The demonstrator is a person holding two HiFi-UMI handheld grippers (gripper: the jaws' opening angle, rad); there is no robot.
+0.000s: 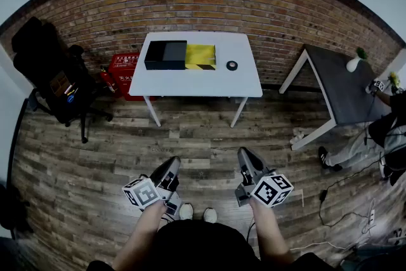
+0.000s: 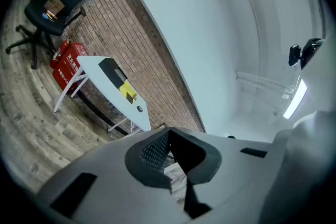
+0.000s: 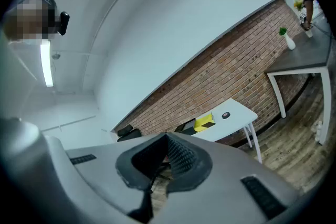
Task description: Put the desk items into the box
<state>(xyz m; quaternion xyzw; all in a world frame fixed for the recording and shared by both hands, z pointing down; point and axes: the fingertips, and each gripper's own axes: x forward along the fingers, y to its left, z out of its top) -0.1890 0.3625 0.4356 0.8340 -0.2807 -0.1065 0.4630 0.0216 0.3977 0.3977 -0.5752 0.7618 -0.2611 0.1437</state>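
Observation:
Far ahead stands a white table (image 1: 190,80). On it a black box (image 1: 165,54) lies next to a yellow item with black stripes (image 1: 200,56), and a small black tape roll (image 1: 232,65) sits to their right. The left gripper view shows the same table (image 2: 94,66), box (image 2: 109,67) and yellow item (image 2: 127,92) at a distance; so does the right gripper view, with the yellow item (image 3: 205,122) and tape roll (image 3: 226,115). My left gripper (image 1: 174,163) and right gripper (image 1: 244,153) are held level over the wooden floor, well short of the table. Both are shut and hold nothing.
A black office chair (image 1: 54,73) stands at the left. A red crate (image 1: 124,72) sits by the table's left legs. A grey table (image 1: 346,82) with a white vase (image 1: 353,64) stands at the right, a person (image 1: 390,130) beside it. Cables (image 1: 330,200) lie on the floor.

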